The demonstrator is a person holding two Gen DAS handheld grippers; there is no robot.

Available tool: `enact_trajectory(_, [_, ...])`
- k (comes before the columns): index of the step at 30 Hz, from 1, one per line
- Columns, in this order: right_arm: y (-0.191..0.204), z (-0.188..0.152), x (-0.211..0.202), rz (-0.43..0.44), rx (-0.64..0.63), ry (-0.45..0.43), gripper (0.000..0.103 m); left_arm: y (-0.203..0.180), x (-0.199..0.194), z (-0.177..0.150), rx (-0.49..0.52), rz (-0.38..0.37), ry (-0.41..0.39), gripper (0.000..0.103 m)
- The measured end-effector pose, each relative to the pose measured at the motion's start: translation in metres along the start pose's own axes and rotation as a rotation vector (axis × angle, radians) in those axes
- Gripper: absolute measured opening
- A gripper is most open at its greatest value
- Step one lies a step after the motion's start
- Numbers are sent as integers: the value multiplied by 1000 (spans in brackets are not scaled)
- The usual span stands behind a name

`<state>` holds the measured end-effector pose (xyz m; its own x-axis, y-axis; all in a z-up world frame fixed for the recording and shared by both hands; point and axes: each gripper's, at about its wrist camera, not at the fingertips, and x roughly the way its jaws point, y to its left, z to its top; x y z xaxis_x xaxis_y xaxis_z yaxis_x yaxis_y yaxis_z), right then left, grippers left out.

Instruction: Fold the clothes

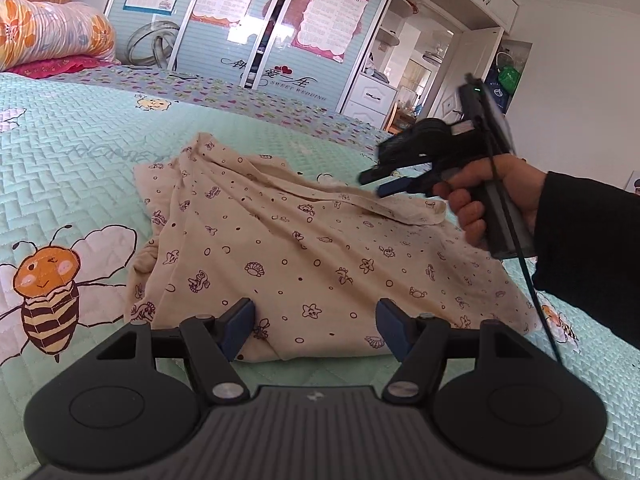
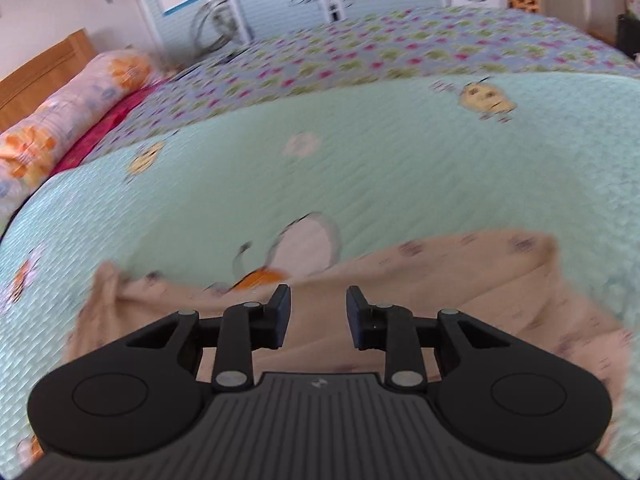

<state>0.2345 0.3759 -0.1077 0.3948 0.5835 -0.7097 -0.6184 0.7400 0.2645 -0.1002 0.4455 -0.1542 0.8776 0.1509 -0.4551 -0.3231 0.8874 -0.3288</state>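
- The garment (image 1: 304, 248), a cream cotton piece printed with small dark sea creatures and rings, lies partly folded on the bedspread (image 1: 80, 152); in the left wrist view it fills the middle, with a long hemmed edge running from 11 o'clock toward 3 o'clock across its top layer.
- The left gripper (image 1: 316, 326) sits at 6 o'clock with its blue-padded fingers spread wide, straddling the near edge of the garment and pinching nothing.
- The right gripper (image 1: 390, 184), held in a hand (image 1: 488, 204) at 3 o'clock, hangs just over the hemmed edge; its fingers stand parted with nothing between them, as its own blurred view also shows.
- The cloth looks thin, soft and limp, bunched into rolls along its 9 o'clock side; the bedspread is quilted, mint green, with a raised zigzag stitch and cartoon bees (image 1: 44, 280).
- Risk: such slack fabric may slide or drag its lower layers if one layer alone is caught, leaving the fold crooked.
- Risk: a pinch taken too deep could snag the quilted bedspread along with the cloth.
- Risk: the bunched 9 o'clock side may be trapped as a lump under any further fold.
- The blur in the right wrist view suggests quick motion, which could miss the narrow hem.
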Motion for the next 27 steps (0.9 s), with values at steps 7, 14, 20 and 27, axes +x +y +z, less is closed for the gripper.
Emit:
enact_trajectory(7, [61, 17, 59, -93, -102, 35, 36, 3, 3, 0, -13, 5, 16, 70])
enact_trajectory(14, [102, 10, 67, 46, -125, 113, 39, 7, 4, -1, -33, 0, 23, 70])
enact_trajectory(20, [107, 31, 76, 6, -14, 40, 41, 7, 3, -1, -34, -3, 20, 70])
enact_trajectory(27, [145, 24, 90, 96, -61, 74, 47, 9, 2, 0, -41, 1, 25, 70])
